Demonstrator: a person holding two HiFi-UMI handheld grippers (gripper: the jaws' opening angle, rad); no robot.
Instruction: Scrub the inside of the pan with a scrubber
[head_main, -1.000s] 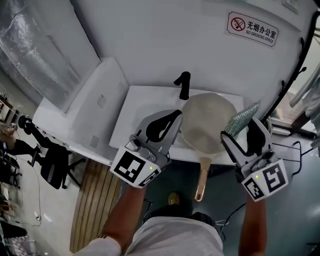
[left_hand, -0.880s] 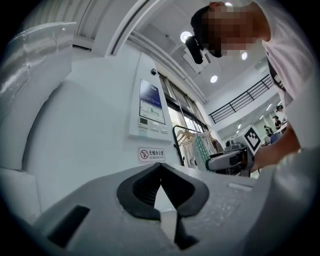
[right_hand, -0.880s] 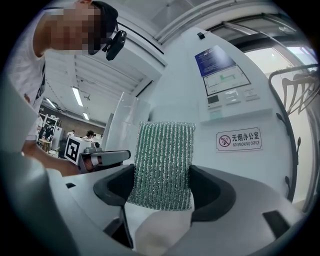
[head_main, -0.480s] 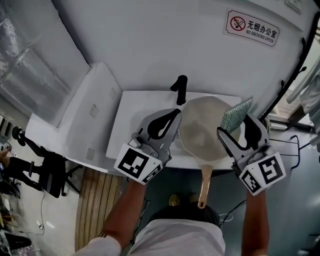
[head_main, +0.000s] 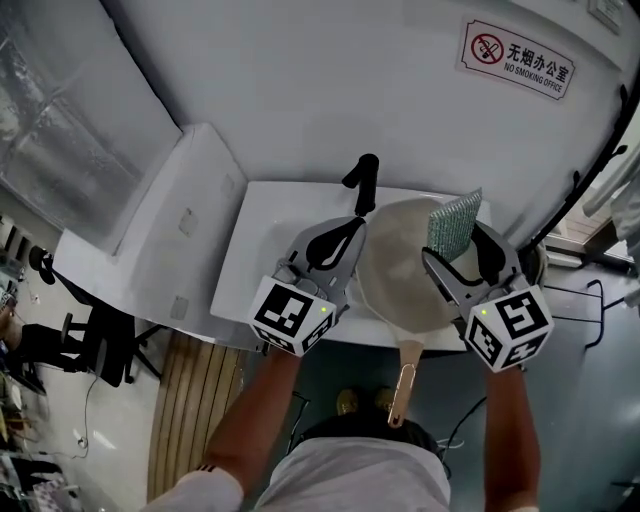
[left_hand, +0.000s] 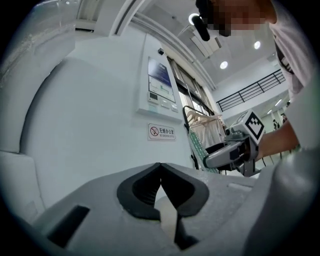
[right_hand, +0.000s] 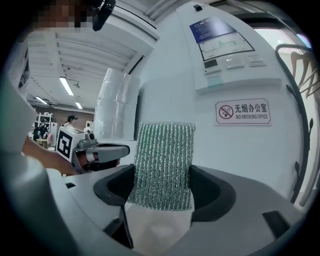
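**A:** Checking tongs state. Left side?

**B:** Left tongs (head_main: 352, 228) are closed, tips meeting, nothing between them. The left gripper view (left_hand: 160, 169) confirms it: only a sliver of cream surface shows through the gap lower down.

**A:** Right?

**B:** Right tongs (head_main: 452, 252) are clamped on the scrubber (head_main: 453, 222), a green-silver mesh pad. In the right gripper view the pad (right_hand: 164, 160) stands upright between the two black pads, most of it sticking out past the tips.

**A:** Pan location?

**B:** The pan (head_main: 395, 280) is cream inside and sits over the right part of the white sink (head_main: 265, 235), just right of the black faucet (head_main: 362, 180). Its wooden handle (head_main: 402, 382) hangs over the front edge toward the person.

**A:** Scrubber in the pan?

**B:** It's over the far right rim in the head view; I can't tell whether it touches. Left tongs are at the pan's left rim, contact unclear too.

**A:** Background?

**B:** No-smoking sign (head_main: 518, 58) on the wall above.
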